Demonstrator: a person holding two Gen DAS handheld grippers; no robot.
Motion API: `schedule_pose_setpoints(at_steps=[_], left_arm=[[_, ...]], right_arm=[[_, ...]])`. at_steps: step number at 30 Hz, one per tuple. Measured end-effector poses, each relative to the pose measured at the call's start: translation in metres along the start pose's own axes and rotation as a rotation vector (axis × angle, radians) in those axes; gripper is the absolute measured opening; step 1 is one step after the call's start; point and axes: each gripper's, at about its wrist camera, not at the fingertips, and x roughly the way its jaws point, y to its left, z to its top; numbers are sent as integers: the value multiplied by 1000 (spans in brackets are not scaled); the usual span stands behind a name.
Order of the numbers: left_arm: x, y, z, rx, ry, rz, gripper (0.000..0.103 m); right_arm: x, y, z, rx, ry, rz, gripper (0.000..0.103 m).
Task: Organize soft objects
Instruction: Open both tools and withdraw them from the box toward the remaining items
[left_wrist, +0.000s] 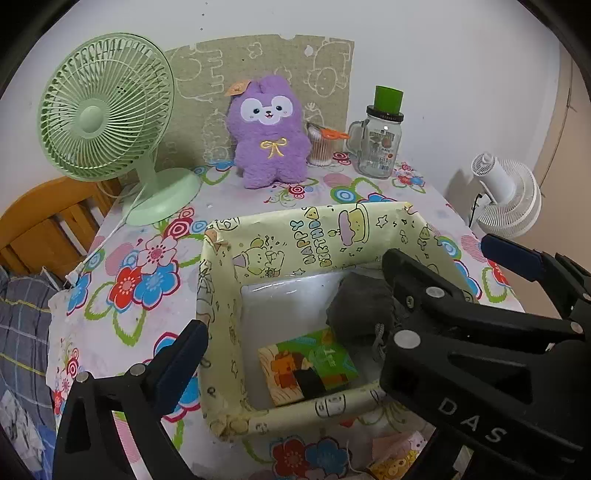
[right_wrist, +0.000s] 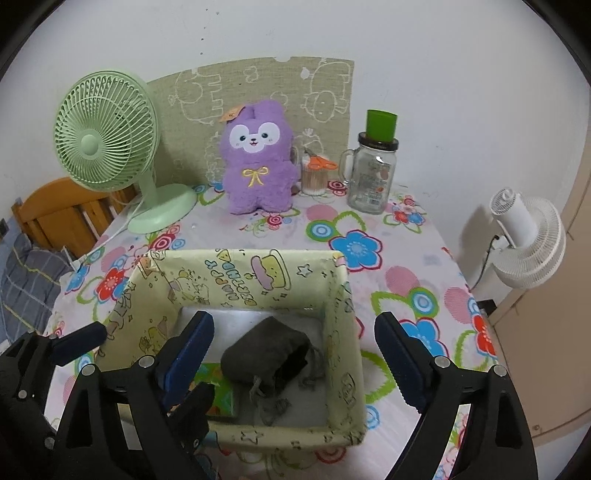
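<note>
Grey drawstring pouch (right_wrist: 266, 350), soft, crumpled, cords trailing loose, lying inside yellow birthday-print box (right_wrist: 258, 275) on flowered desk (right_wrist: 399, 280), beside colourful picture block (left_wrist: 308, 369) on box floor. Right gripper (right_wrist: 293, 360) poised over box, jaws spread wide either side of pouch, pads clear of it. Left gripper (left_wrist: 295, 328) at box's left rim, jaws spread, nothing between. Purple plush rabbit (left_wrist: 269, 133) upright at desk's back, between green fan (left_wrist: 107, 110) and glass mug jar (left_wrist: 380, 147).

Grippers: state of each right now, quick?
Left gripper: open, holding nothing.
Right gripper: open, empty, above the grey pouch lying in the box.
</note>
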Motion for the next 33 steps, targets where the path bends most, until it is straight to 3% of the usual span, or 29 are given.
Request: schedule_pose_setpoints(at_steps=[33], left_arm=[[-70,-22,-45,28,-102,50,103]], right_arm=[[-81,0,-46,-2,-72,38,95]])
